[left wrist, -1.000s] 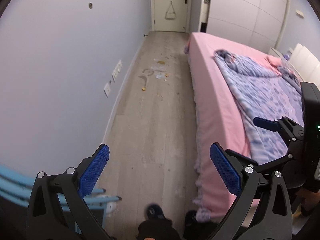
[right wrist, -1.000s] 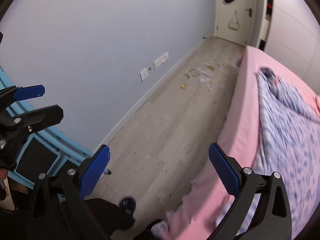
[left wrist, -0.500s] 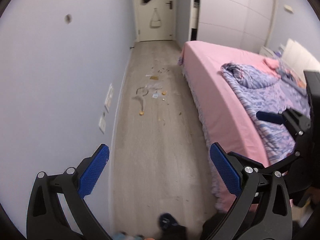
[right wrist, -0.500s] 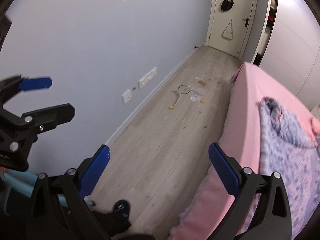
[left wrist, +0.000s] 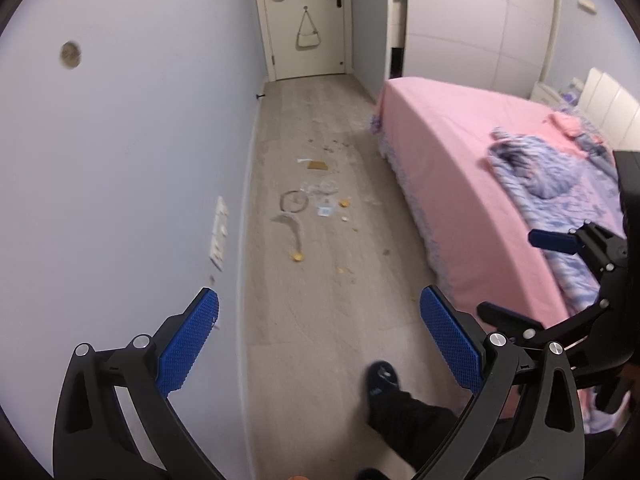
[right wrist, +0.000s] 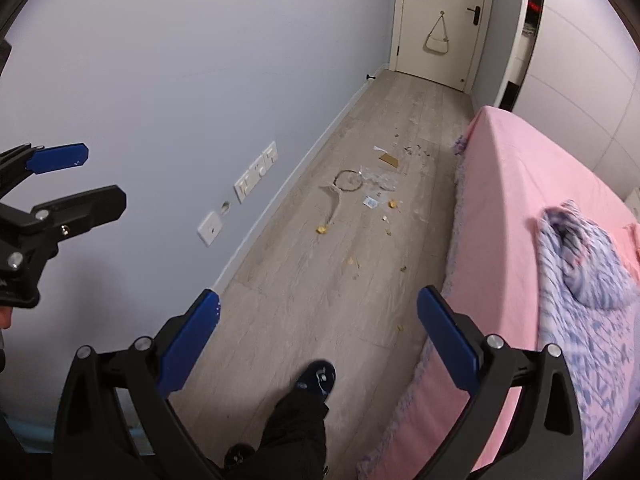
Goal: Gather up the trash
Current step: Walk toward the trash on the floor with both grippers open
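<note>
Trash lies scattered on the wood floor ahead: a brown card piece (left wrist: 317, 165) (right wrist: 389, 159), clear plastic wrap (left wrist: 320, 188) (right wrist: 376, 179), a small white-blue packet (left wrist: 325, 211) (right wrist: 371, 201), a dark ring (left wrist: 293, 201) (right wrist: 347, 180) and yellow crumbs (left wrist: 297, 257) (right wrist: 322, 230). My left gripper (left wrist: 320, 328) is open and empty, held well short of the trash. My right gripper (right wrist: 318, 326) is open and empty too. Each gripper shows at the edge of the other's view.
A bed with a pink sheet (left wrist: 460, 152) and a blue patterned blanket (left wrist: 560, 188) fills the right side. A lilac wall with sockets (left wrist: 219, 232) runs along the left. A closed door (left wrist: 306, 20) stands at the far end. The person's dark slipper (left wrist: 382, 376) is on the floor close by.
Both grippers have moved forward along the floor strip toward the trash and stayed open. The blue chair at the lower left has dropped out of view.
</note>
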`<action>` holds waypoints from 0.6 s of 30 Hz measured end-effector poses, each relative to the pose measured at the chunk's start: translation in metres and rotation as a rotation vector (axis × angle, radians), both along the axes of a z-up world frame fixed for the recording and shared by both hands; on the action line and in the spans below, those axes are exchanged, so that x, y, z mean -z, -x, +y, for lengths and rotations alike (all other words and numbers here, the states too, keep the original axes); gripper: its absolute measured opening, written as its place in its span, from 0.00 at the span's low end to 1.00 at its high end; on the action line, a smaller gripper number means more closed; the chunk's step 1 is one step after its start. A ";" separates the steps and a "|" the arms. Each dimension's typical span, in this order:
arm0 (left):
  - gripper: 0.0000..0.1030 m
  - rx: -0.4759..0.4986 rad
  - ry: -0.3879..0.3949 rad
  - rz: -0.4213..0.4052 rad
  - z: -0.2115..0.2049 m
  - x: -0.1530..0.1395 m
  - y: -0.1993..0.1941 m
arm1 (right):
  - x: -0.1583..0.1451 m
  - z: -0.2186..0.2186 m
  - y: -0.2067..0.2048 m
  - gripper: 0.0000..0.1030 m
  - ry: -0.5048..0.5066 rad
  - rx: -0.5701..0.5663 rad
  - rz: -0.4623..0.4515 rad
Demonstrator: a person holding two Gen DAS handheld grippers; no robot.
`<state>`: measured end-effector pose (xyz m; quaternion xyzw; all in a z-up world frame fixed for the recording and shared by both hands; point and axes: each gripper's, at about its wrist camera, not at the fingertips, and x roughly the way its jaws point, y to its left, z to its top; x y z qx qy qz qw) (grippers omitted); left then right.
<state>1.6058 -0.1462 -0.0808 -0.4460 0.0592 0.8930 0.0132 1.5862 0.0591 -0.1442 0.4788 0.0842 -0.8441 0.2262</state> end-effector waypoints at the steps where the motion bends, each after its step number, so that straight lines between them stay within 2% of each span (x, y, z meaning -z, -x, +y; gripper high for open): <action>1: 0.95 -0.005 -0.004 -0.010 -0.001 0.001 0.012 | 0.001 -0.001 0.018 0.93 0.003 -0.007 -0.011; 5: 0.95 -0.032 -0.028 -0.024 -0.008 0.004 0.081 | 0.005 -0.008 0.079 0.93 0.001 -0.050 -0.016; 11: 0.95 -0.032 -0.016 -0.052 -0.018 0.012 0.153 | 0.010 -0.033 0.157 0.93 -0.008 -0.086 -0.025; 15: 0.95 -0.046 -0.051 -0.071 -0.034 0.029 0.204 | 0.024 -0.052 0.203 0.93 -0.030 -0.086 -0.038; 18: 0.95 -0.043 -0.045 -0.084 -0.047 0.052 0.248 | 0.037 -0.069 0.236 0.93 -0.064 -0.085 -0.036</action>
